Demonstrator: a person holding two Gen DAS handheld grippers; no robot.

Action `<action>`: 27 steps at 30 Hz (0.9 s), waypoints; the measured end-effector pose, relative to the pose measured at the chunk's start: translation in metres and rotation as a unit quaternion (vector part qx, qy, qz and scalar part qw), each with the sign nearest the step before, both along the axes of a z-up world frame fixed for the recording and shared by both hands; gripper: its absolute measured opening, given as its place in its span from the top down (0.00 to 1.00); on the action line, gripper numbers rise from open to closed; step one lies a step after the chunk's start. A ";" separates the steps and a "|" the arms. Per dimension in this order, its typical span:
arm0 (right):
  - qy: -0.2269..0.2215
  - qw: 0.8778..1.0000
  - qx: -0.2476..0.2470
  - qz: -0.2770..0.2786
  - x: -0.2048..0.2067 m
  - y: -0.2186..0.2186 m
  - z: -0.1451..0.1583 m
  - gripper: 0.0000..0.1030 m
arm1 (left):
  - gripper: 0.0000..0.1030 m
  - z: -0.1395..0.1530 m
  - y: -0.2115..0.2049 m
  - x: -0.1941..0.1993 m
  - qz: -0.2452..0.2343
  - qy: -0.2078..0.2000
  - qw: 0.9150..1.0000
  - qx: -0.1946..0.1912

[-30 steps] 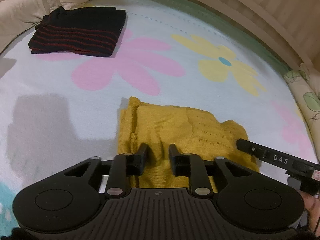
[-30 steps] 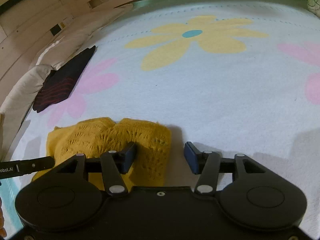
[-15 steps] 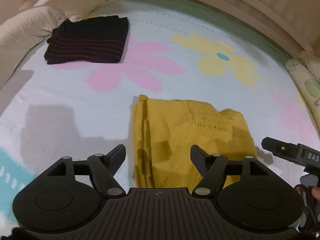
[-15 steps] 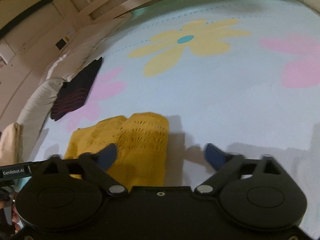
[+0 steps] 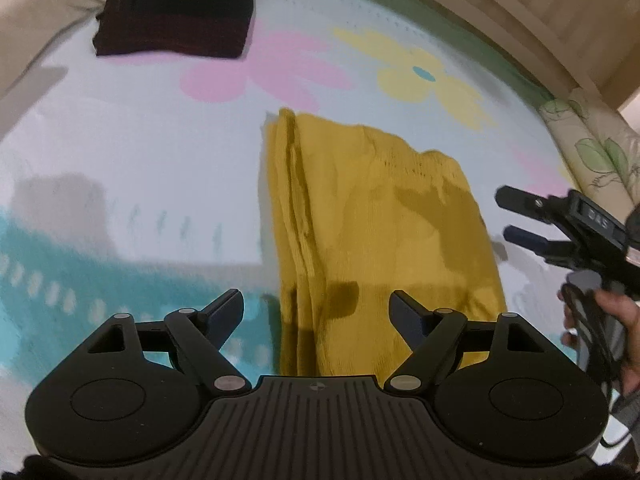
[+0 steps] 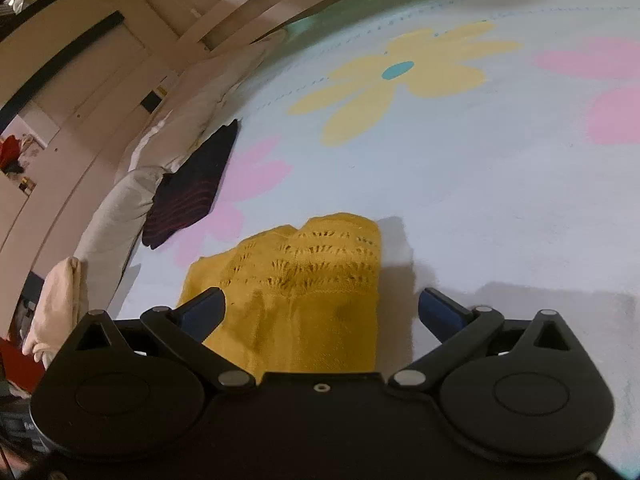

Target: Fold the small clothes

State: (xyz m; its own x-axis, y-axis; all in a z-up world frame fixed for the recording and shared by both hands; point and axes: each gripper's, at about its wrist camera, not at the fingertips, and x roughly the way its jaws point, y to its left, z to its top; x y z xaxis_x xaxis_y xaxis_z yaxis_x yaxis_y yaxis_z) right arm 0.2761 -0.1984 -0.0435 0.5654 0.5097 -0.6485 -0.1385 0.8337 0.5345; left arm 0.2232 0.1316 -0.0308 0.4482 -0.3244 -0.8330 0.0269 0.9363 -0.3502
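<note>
Left gripper (image 5: pixel 316 312) and right gripper (image 6: pixel 322 312) hovering wide-fingered, empty; unpinned yellow knit garment (image 5: pixel 372 220) risks its fold springing apart.

Warm dim indoor light, soft shadows, motion blur, fisheye-bent edges

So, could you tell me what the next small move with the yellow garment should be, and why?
Probably carry it to the stack. The yellow garment lies folded into a neat rectangle, both the left gripper and the right gripper are open and hold nothing, and a dark striped garment already lies folded near the pillow.
</note>
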 end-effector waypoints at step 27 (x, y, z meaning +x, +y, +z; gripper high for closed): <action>-0.007 0.995 0.083 0.047 0.035 0.027 -0.045 0.00 | 0.02 -0.038 -0.043 0.019 -0.025 -0.045 0.999 -0.018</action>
State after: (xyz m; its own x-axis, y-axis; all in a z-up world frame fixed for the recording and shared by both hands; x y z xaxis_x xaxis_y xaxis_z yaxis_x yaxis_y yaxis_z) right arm 0.3115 -0.1717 -0.0881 0.5180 0.6601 -0.5440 -0.2198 0.7173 0.6612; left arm 0.2422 0.0887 -0.0683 0.5027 -0.3771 -0.7779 0.1069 0.9201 -0.3769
